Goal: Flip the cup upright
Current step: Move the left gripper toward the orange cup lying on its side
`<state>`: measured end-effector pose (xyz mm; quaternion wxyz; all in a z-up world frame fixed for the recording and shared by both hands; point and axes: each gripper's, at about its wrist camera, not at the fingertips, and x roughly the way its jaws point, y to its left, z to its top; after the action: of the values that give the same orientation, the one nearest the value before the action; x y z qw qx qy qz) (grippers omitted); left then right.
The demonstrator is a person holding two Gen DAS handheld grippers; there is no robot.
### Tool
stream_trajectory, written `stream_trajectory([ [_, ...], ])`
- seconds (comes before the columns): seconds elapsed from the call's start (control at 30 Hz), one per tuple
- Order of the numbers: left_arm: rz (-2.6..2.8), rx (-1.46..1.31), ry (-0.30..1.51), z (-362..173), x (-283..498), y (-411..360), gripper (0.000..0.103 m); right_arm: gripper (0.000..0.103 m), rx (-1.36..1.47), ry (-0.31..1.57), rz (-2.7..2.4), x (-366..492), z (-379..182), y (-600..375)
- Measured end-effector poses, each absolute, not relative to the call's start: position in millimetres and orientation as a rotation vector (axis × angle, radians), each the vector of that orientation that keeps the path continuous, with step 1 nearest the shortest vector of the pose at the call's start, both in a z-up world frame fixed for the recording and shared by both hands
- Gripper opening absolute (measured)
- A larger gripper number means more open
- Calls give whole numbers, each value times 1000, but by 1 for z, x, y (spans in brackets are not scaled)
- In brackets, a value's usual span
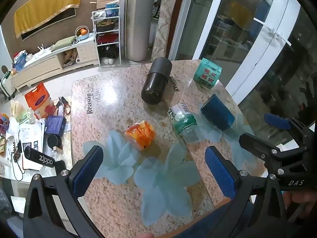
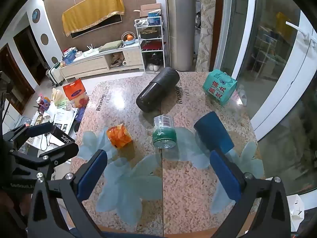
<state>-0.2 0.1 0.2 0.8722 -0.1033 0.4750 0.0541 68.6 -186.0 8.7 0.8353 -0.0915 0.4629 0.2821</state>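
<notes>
Cup [image 2: 214, 132], dark blue, lies tipped on the speckled table [image 2: 188, 188] near its right edge, just ahead of the right gripper [image 2: 160, 175], whose jaws stand wide apart, holding nothing. Left gripper [image 1: 156, 175] hangs over the near edge, likewise spread. Behind lie a black flask [image 2: 156, 91], a teal packet [image 2: 220, 88], a plastic bottle [image 2: 164, 133] and an orange packet [image 2: 118, 136].

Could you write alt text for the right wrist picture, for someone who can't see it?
A dark blue cup lies tipped on a speckled stone table, just ahead of the open right gripper. Nearby lie a clear plastic bottle with a green label, an orange packet and a black cylindrical flask.
</notes>
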Motion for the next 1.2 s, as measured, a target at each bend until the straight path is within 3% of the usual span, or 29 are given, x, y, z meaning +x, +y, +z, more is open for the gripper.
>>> stream_trajectory([
  [1.2, 97, -254, 979, 2, 5, 11, 103, 103, -196, 995, 603, 71, 6, -186],
])
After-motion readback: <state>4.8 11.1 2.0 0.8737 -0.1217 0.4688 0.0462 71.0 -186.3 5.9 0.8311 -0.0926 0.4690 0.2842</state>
